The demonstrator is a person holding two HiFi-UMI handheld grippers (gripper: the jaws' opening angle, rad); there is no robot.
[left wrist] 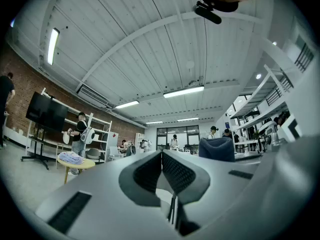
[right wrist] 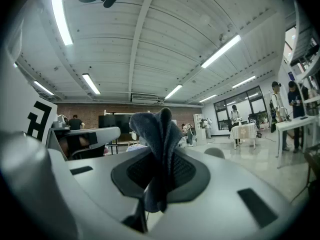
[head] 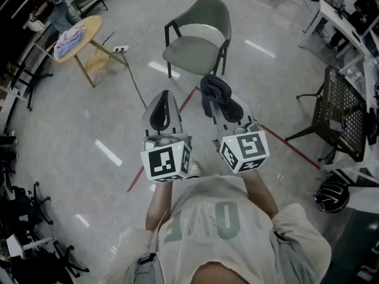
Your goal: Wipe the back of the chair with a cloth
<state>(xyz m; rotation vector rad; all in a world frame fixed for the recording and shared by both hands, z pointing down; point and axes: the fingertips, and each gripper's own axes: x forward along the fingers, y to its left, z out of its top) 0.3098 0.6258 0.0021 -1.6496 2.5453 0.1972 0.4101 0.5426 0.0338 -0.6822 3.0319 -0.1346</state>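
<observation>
— Cloth (head: 212,89) is hanging bunched from the right gripper (head: 220,102), whose jaws are pinching the dark blue fold. The top is sticking up in a knot and a tail is dangling below.

— And the left gripper (head: 163,97)?

— Its jaws are pressing together on nothing. It's hovering just beside the right one, both well short of the chair (head: 195,46).

— What is threatening the job from here?

— That grip is looking narrow, by my judgement. Only a pinch of fabric is sitting between the jaws, so dragging it across the chair back (head: 210,13) could be tugging it loose. Or the bare jaws could be scraping the shell instead of the cloth.

— And the chair itself?

— It's standing out on the grey floor (head: 118,111), seat (head: 188,52) turned toward the person (head: 207,229). So the curved grey-green back is lying on the far side, over thin black legs (head: 169,61). Reaching over the seat is looking awkward, and pushing hard up there could be tipping or sliding such a light-looking frame.
</observation>
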